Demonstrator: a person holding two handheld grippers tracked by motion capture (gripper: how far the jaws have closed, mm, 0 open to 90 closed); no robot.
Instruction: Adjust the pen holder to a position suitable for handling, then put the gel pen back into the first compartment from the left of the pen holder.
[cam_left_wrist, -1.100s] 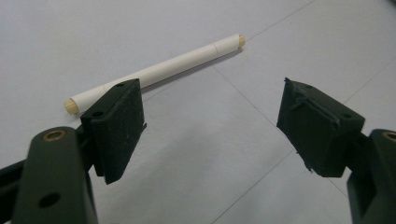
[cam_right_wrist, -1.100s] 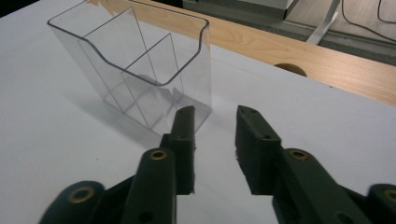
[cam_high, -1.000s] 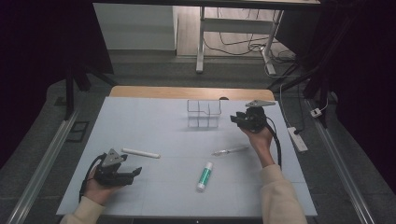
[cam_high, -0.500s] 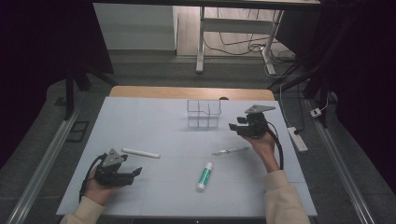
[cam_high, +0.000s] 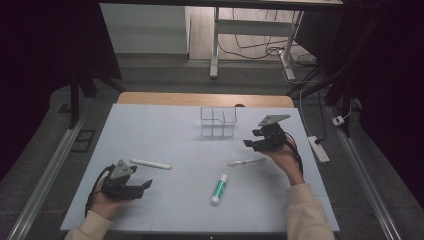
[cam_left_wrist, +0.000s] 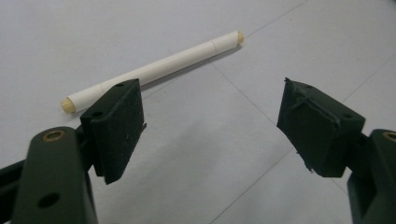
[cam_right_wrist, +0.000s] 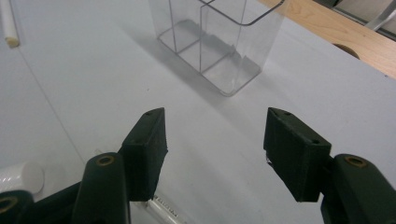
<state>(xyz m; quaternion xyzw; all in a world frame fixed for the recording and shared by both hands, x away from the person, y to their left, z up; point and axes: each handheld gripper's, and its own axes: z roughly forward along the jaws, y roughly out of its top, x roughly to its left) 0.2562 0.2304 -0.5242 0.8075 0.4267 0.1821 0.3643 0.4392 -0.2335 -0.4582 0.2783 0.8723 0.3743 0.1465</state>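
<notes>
The table (cam_high: 165, 130) is lit evenly and softly from above, while the surroundings from nine to three o'clock are left in deep darkness. Faint shadows are cast beneath the clear organizer (cam_right_wrist: 219, 42). Mild softness is seen in the gripper views; no glare is noted.

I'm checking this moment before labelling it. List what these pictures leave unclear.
- Clear organizer, high view: too small to tell whether its compartments hold anything.
- Green-and-white tube, high view: its print is too small to read.
- Clear pen-like stick, right gripper view: cut off by the bottom edge, behind the right gripper.
- White stick, left gripper view: partly hidden by the left gripper.
</notes>
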